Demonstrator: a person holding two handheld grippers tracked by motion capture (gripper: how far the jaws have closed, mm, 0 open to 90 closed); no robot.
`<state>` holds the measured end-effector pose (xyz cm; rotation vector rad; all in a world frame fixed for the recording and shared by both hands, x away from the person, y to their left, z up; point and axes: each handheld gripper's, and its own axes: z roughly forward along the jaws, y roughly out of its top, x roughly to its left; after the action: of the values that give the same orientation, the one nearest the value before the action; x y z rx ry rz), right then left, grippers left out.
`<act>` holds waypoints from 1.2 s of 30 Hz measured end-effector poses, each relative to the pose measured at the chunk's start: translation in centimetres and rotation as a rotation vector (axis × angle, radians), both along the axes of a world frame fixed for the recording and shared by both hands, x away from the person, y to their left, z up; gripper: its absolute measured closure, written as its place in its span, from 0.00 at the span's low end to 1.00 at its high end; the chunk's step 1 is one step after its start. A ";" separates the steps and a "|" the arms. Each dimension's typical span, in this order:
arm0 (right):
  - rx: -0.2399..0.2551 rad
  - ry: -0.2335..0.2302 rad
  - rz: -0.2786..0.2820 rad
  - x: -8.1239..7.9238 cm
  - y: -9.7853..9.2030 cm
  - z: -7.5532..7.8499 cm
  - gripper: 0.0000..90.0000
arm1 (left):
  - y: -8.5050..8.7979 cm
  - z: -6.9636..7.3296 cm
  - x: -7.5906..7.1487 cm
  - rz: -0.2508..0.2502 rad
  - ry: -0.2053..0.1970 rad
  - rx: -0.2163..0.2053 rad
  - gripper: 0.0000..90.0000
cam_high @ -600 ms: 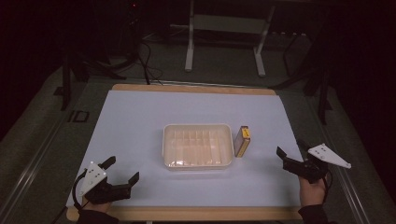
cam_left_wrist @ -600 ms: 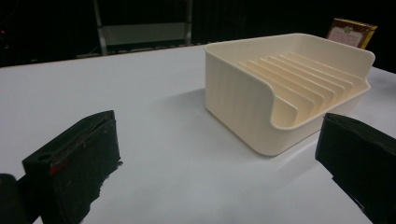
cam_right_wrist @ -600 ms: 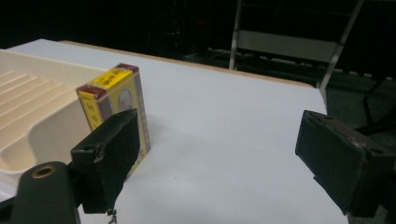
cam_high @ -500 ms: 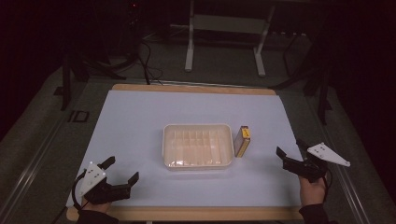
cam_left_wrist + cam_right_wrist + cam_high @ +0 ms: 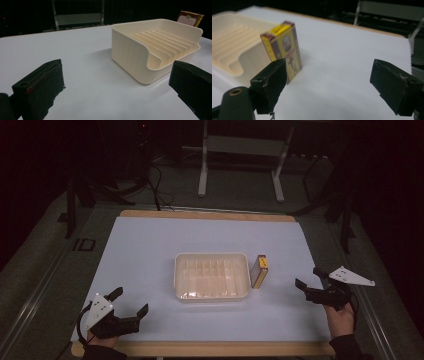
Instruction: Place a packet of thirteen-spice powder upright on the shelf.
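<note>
Both the left gripper point(image 5: 131, 302) and the right gripper point(image 5: 307, 277) have wide, empty fingers, so the job looks just begun; next, probably the right one reaches the small box point(image 5: 259, 271) beside the tray point(image 5: 212, 292).

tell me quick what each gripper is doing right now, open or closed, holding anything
Left gripper: open, holding nothing.
Right gripper: open, holding nothing.

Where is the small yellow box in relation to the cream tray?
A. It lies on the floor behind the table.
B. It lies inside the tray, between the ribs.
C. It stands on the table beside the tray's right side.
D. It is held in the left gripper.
C: the yellow box stands on the white table just off the right wall of the cream tray, outside it, and both grippers are open and empty.
</note>
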<state>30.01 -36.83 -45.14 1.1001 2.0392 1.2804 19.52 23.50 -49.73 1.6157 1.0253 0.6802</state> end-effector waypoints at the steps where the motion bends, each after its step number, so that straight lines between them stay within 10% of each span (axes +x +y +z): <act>1: -0.003 -0.003 0.016 0.1 0.0 0.0 0.16 | 0.0 0.0 0.0 0.002 -0.001 -0.002 0.00; 25: -0.083 0.135 0.665 1.2 2.7 0.3 0.16 | 0.0 -0.1 0.1 -0.009 0.007 0.011 0.00; 36: -0.328 0.254 0.822 1.4 5.3 1.2 0.16 | 0.0 -0.1 0.1 -0.010 0.010 0.010 0.00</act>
<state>31.37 -31.54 -43.98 0.2611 2.9214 1.0944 19.65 23.52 -49.84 1.6337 1.0224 0.6722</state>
